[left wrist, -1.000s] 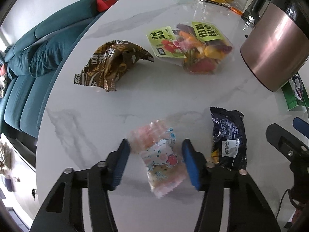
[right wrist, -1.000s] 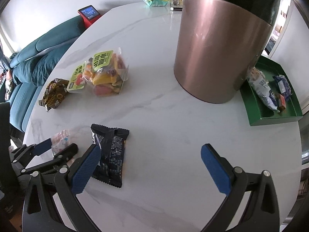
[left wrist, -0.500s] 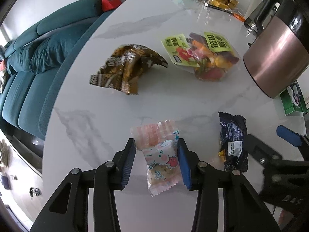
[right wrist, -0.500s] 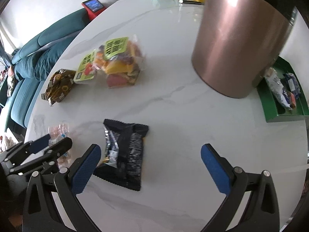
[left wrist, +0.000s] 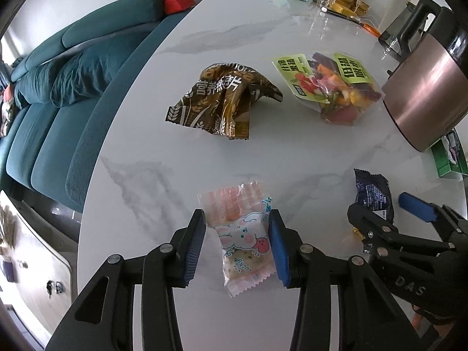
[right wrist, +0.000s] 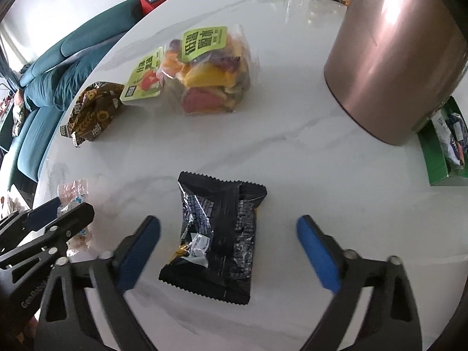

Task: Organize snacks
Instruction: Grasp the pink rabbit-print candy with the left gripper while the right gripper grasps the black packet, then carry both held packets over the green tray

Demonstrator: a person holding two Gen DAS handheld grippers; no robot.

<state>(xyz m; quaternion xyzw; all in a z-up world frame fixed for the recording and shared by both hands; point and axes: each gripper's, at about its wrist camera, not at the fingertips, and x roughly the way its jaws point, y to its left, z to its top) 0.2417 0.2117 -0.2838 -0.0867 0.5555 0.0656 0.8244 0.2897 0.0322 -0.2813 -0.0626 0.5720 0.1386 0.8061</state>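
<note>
**Table** (right wrist: 292, 161): white marble-look top that carries everything listed.

**Copper-coloured canister** (right wrist: 395, 58): upright toward the right edge, between the loose snacks and the tray.

**Green tray** (right wrist: 433, 158): at the right edge, just behind the canister and partly hidden by it. It already holds a few wrapped snacks, so it is judged the collecting place.

**Clear bag of coloured snacks** (right wrist: 210, 79): mid-table with lime-green labels, untouched.

**Brown crumpled bag** (left wrist: 222, 102): toward the left edge, near the clear bag, untouched.

**Black packet** (right wrist: 219, 234): flat on the table near the front edge.

**Right gripper** (right wrist: 228, 223): pointing steeply down over the black packet. Its jaws are spread wide, one blue pad on each side, and neither touches the wrapper.

**Pink packet** (left wrist: 242, 234): near the front edge toward the left corner, between the left pads.

**Left gripper** (left wrist: 237, 219): closed on the pink packet, pads against its two long sides.

**Handling note, step judged in hand: right pickup of the black packet.**
- Centre the pads across the packet's narrow width.
- Lower until the tips nearly meet the table.
- Close on the filled middle, not the flat crimped ends, which would slip.
- Keep the two grippers apart; they stand close at the front edge.
- Carry round the canister to reach the tray.
</note>
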